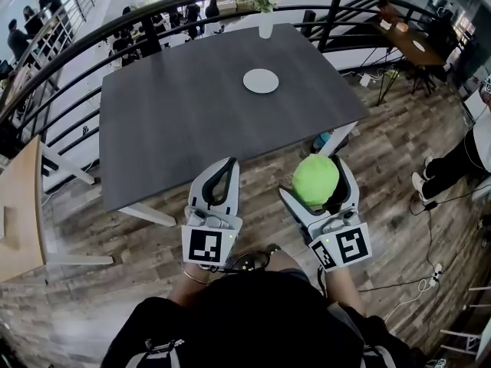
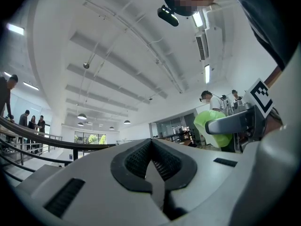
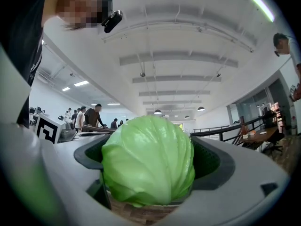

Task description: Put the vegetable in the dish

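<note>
Dark surface (image 1: 192, 121) has the white dish (image 1: 261, 80) near its far edge; right gripper (image 1: 317, 169) jaws clamp the cabbage (image 1: 314, 182) well short of it for carry-over, left gripper (image 1: 223, 176) jaws pinched together, empty, idle.

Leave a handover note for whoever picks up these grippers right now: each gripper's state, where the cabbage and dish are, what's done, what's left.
Left gripper: shut, empty, held near the body.
Right gripper: shut on the cabbage, over the floor, short of the table.
Dish: empty, on the table's far side.
Done: cabbage in the grip. Left: carry it to the dish and release.
</note>
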Motion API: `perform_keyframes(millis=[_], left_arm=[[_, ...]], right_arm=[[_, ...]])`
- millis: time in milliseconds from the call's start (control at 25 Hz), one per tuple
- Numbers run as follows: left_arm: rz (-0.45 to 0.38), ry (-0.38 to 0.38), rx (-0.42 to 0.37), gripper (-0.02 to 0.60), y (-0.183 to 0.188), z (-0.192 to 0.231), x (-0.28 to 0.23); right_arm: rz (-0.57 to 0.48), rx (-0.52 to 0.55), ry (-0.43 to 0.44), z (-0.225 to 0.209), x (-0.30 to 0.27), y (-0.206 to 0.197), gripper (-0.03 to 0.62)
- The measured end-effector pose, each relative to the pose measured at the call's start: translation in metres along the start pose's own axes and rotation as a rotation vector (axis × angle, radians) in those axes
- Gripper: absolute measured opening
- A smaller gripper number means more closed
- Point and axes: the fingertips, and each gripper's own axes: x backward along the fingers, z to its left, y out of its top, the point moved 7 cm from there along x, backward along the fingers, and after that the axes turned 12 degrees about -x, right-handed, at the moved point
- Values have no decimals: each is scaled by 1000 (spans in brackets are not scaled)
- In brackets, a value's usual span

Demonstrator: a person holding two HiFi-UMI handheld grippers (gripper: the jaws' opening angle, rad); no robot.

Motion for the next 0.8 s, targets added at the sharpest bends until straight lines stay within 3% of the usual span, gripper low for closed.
perform_keyframes(millis=[800], left_arm=[[35, 89, 1, 5, -27, 15, -129]], right_arm=[[-13, -7, 103, -115, -97, 12, 518]])
